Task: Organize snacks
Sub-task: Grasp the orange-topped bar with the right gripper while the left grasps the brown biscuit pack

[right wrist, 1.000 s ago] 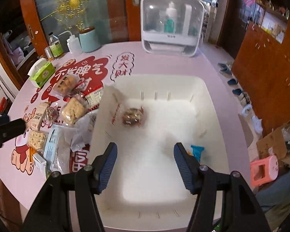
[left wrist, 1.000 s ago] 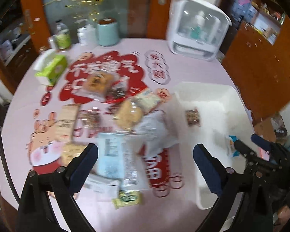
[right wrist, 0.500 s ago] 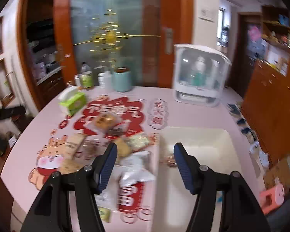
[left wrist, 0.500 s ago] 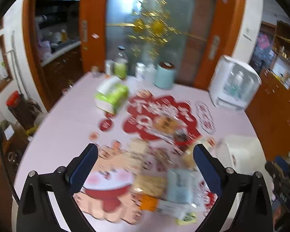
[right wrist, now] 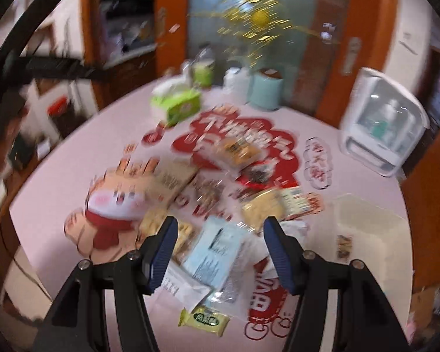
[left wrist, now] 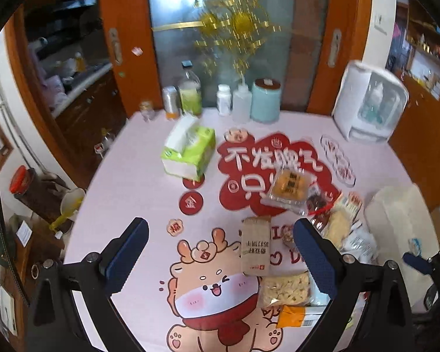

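Pale-blue packet (right wrist: 217,249) | framed lengthwise between right gripper (right wrist: 218,252) fingers | both grippers held wide open, empty | left gripper (left wrist: 220,259) farther

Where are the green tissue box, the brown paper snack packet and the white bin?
green tissue box (left wrist: 190,154), left wrist view, top face.
brown paper snack packet (left wrist: 255,245), left wrist view, printed front.
white bin (right wrist: 369,223), right wrist view, inner wall.

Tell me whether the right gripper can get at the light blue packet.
Probably yes. The right gripper is open and empty, and the light blue packet lies on top of the pile directly ahead between its fingers, nothing covering it.
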Action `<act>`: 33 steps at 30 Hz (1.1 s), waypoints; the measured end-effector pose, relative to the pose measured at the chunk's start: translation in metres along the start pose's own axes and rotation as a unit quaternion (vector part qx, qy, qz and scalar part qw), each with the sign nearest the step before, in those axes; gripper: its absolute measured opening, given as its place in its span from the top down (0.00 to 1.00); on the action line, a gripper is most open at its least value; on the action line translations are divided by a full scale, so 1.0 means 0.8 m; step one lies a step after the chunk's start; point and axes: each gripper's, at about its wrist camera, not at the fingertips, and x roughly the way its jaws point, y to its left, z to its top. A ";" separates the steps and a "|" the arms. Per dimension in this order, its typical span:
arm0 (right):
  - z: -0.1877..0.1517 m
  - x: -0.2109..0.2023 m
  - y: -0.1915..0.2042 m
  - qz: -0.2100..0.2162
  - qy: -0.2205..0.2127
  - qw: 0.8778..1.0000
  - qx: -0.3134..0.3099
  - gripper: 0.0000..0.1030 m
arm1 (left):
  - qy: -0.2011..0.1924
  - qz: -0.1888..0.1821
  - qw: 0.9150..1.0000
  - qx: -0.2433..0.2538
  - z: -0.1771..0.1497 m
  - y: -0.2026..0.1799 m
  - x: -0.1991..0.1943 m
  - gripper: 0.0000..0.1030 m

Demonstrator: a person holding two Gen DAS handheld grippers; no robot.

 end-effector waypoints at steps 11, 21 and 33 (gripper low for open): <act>-0.057 0.089 0.076 0.037 0.073 0.988 -0.135 0.41 | 0.110 -0.036 0.992 0.042 -0.034 -0.030 0.171 0.04; -0.079 0.143 0.093 0.075 0.126 0.969 -0.197 0.41 | 0.201 -0.055 0.976 0.058 -0.067 -0.068 0.277 0.04; -0.090 0.150 0.110 0.083 0.128 0.959 -0.240 0.56 | 0.238 -0.043 0.968 0.073 -0.084 -0.085 0.315 0.15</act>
